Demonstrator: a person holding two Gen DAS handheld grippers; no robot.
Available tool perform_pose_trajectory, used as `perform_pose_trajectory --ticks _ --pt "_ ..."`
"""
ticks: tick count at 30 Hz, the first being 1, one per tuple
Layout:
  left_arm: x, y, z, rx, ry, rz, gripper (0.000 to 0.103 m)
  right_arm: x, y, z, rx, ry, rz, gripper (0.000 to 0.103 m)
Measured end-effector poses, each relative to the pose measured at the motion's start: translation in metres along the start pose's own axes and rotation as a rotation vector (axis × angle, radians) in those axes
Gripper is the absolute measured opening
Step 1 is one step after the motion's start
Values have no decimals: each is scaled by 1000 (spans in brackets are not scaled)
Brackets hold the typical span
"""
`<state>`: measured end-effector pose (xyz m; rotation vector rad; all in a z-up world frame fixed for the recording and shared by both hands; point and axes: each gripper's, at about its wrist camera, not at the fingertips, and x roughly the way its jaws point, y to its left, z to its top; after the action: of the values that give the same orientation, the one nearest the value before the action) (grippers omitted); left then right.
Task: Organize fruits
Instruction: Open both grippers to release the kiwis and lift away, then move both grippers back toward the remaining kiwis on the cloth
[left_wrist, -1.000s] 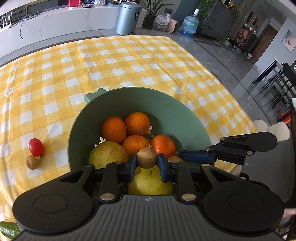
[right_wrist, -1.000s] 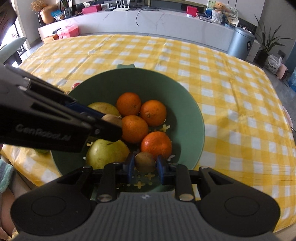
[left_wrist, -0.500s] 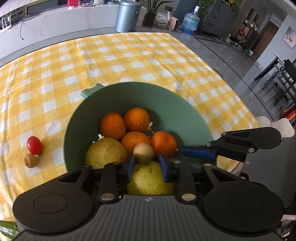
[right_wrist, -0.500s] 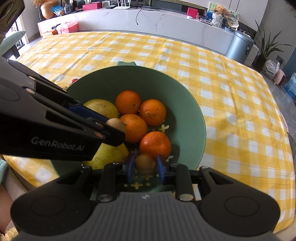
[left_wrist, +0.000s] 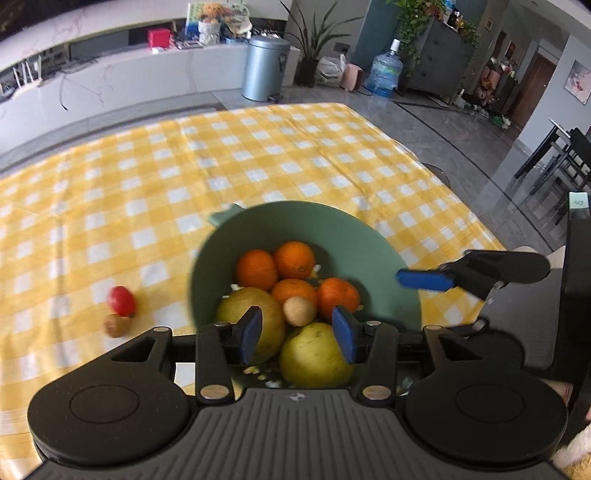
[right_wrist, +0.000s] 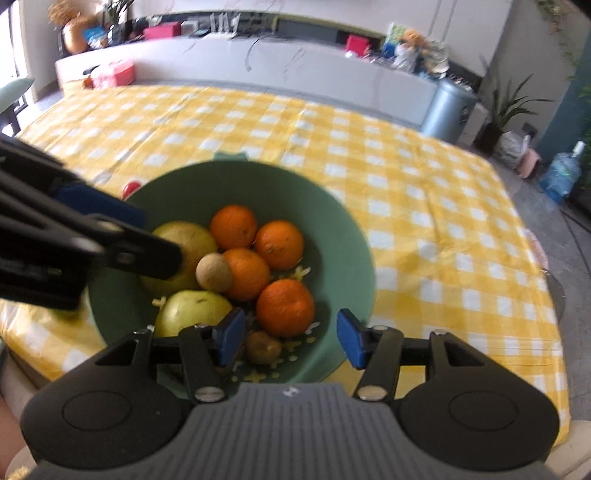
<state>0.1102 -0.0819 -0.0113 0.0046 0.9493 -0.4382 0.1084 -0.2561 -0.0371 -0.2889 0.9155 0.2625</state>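
Observation:
A green bowl (left_wrist: 354, 236) (right_wrist: 340, 236) holds several oranges (left_wrist: 293, 259) (right_wrist: 279, 244), two yellow-green pears (left_wrist: 316, 356) (right_wrist: 192, 308) and two small brown fruits. One brown fruit (left_wrist: 299, 311) (right_wrist: 213, 272) rests on top of the pile. The other (right_wrist: 263, 347) lies on the bowl floor. My left gripper (left_wrist: 297, 334) is open and empty above the bowl's near side. My right gripper (right_wrist: 288, 338) is open and empty above the near rim. A red tomato (left_wrist: 121, 301) and a small brown fruit (left_wrist: 116, 325) lie on the cloth left of the bowl.
The bowl stands on a yellow checked tablecloth (left_wrist: 184, 177) near the table's near edge. The right gripper's blue pad (left_wrist: 424, 280) reaches over the bowl's right rim. A white counter (right_wrist: 258, 70) and a grey bin (left_wrist: 266, 68) stand beyond the table.
Both grippers opened and let go of their small brown fruits, which now lie in the bowl. Both grippers pulled back and up from the bowl.

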Motion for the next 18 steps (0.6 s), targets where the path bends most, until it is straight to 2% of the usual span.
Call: perform_pose_trajectory --ticks 6,12,18 --pt "-30 17 -6 -22 -33 28 52 -18 8 0 52 -91 -43 54" --pt "-59 32 -15 -18 -89 85 52 -33 35 5 108 -161 35 54" --pt "-81 52 -27 -38 -106 124 52 -40 77 10 50 -180 98 57"
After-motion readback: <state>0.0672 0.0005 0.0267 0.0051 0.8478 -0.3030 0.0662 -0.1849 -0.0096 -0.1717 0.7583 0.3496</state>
